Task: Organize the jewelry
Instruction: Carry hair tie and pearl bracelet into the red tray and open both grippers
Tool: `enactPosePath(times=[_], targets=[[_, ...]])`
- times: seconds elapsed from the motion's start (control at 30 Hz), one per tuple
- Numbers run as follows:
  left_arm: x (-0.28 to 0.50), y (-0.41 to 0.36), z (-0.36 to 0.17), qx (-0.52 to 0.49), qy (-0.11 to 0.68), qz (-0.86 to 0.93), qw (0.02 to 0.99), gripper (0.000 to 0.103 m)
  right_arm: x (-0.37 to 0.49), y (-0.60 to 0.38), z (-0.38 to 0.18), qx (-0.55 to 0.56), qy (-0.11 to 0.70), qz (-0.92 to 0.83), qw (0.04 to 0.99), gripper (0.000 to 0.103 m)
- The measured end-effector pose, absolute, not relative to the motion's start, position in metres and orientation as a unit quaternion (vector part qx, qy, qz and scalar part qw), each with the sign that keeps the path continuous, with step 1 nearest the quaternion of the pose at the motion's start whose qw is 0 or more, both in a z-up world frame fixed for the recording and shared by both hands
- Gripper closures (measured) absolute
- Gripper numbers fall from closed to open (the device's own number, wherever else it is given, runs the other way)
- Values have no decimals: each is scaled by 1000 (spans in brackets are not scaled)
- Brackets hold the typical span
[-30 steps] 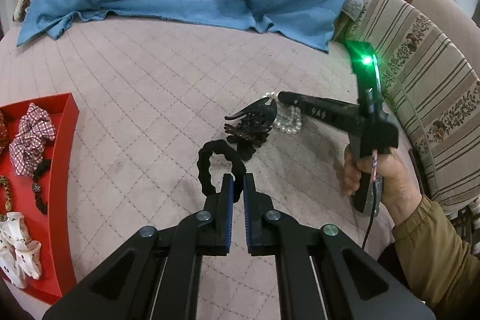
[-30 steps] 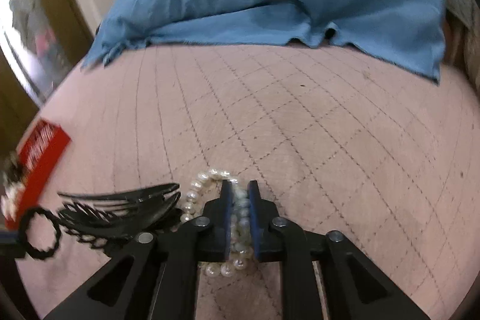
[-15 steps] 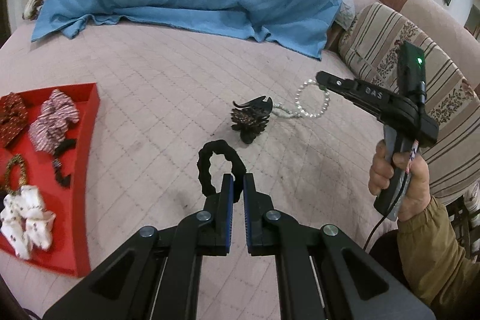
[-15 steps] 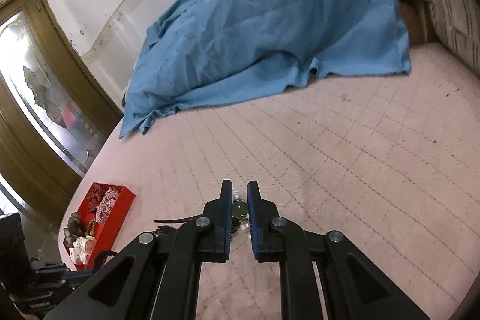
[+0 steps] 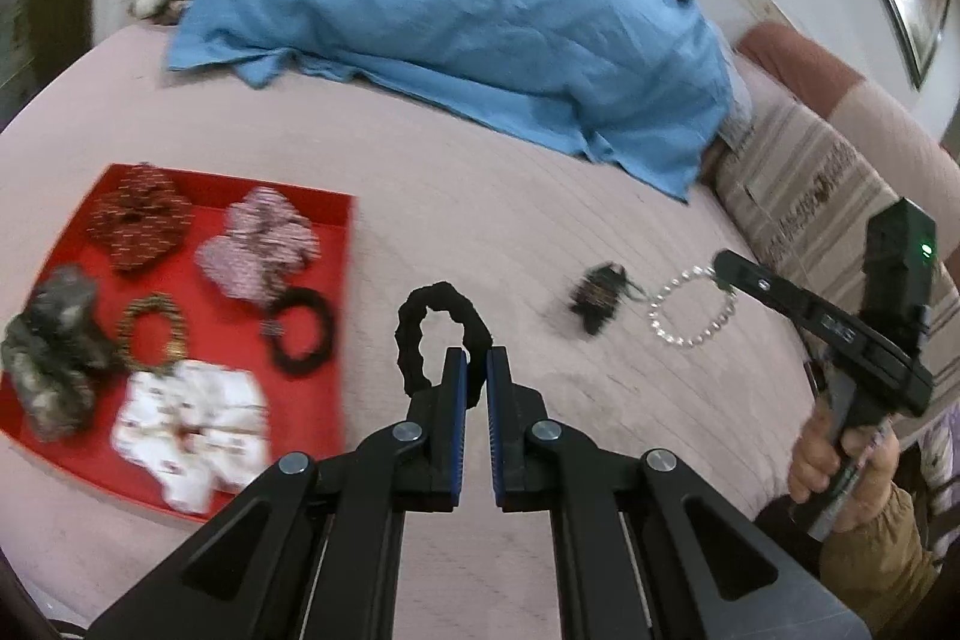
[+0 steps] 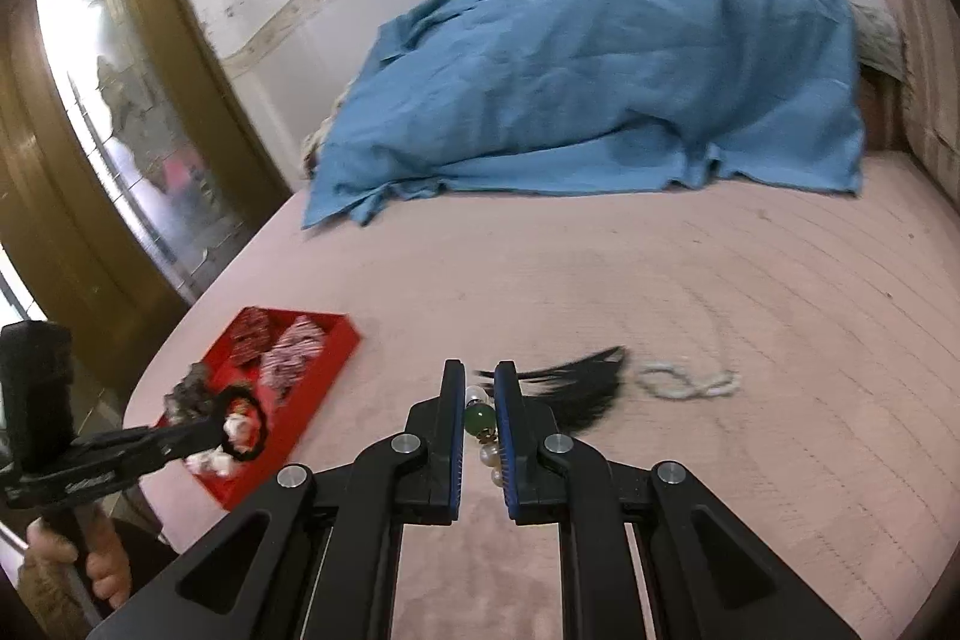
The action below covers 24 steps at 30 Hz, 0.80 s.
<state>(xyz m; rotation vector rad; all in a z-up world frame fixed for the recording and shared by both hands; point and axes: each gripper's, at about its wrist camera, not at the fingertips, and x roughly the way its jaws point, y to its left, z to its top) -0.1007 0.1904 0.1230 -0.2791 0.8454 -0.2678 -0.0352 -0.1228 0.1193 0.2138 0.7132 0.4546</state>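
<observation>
Left wrist view: left gripper (image 5: 474, 370) clamped on soft, limp black scrunchie (image 5: 441, 334), center; right gripper (image 6: 480, 400) pinching light, slippery pearl bracelet (image 5: 690, 310), best held across beads

Each hand-held gripper is black, with blue pads inside its two fingers and silver round screws on the linkage: left hand-held gripper (image 5: 474, 370), right hand-held gripper (image 6: 480, 388). The right one shows a small green light, and the right hand (image 5: 840, 466) wears a mustard sleeve.
</observation>
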Motion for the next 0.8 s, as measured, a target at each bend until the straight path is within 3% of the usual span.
enactPosePath(times=[0.5,0.8], targets=[[-100,318,104,-206,389,-64,896,97,-29,43,147,33,368,307,877,92],[-96,331,83,-226,402,-71,884,97,-17,142,134,-23,391,346,853,92]])
